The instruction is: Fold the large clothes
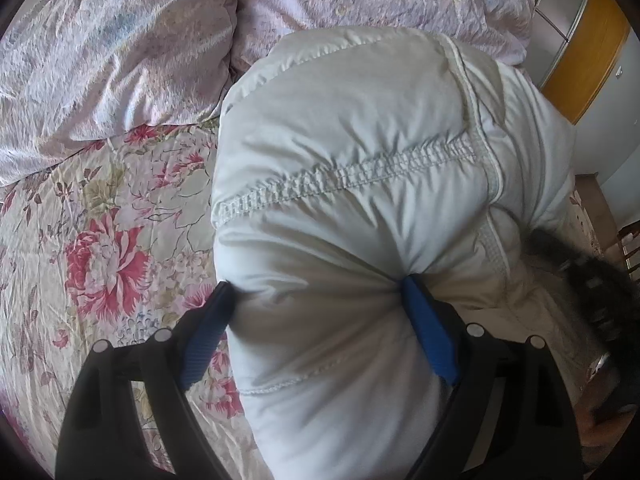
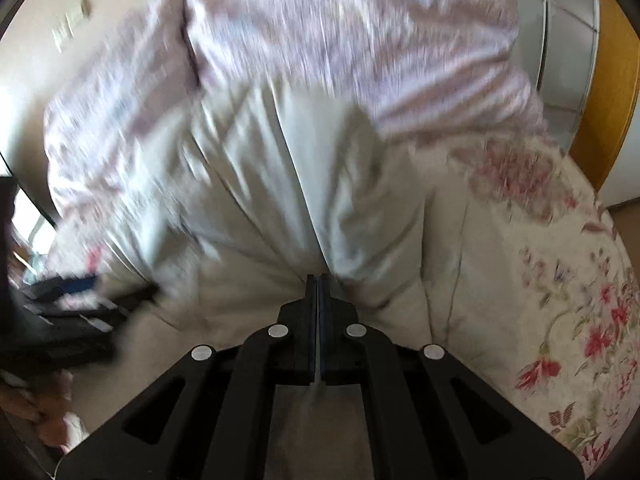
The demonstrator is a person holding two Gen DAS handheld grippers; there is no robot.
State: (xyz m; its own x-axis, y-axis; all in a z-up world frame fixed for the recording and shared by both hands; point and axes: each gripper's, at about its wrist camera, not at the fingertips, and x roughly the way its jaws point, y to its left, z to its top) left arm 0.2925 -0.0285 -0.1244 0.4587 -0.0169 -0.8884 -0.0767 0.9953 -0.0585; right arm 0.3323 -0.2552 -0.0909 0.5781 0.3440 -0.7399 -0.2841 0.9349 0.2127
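Note:
A puffy white padded jacket (image 1: pixel 360 152) lies on a floral bedspread (image 1: pixel 100 240). My left gripper (image 1: pixel 320 288) is closed around a thick puffed fold of the jacket, its blue pads (image 1: pixel 430 332) pressing in on both sides. In the right wrist view, which is blurred, my right gripper (image 2: pixel 318 280) is shut on a thin edge of the jacket (image 2: pixel 280 168), and the cloth runs away from the tips. The other gripper shows in each view, at the right edge of the left wrist view (image 1: pixel 592 280) and at the left of the right wrist view (image 2: pixel 72 304).
A pale pink quilt (image 1: pixel 120 48) is bunched at the head of the bed; it also shows in the right wrist view (image 2: pixel 340 32). An orange and grey wardrobe (image 1: pixel 580 32) stands at the right, beyond the bed's edge.

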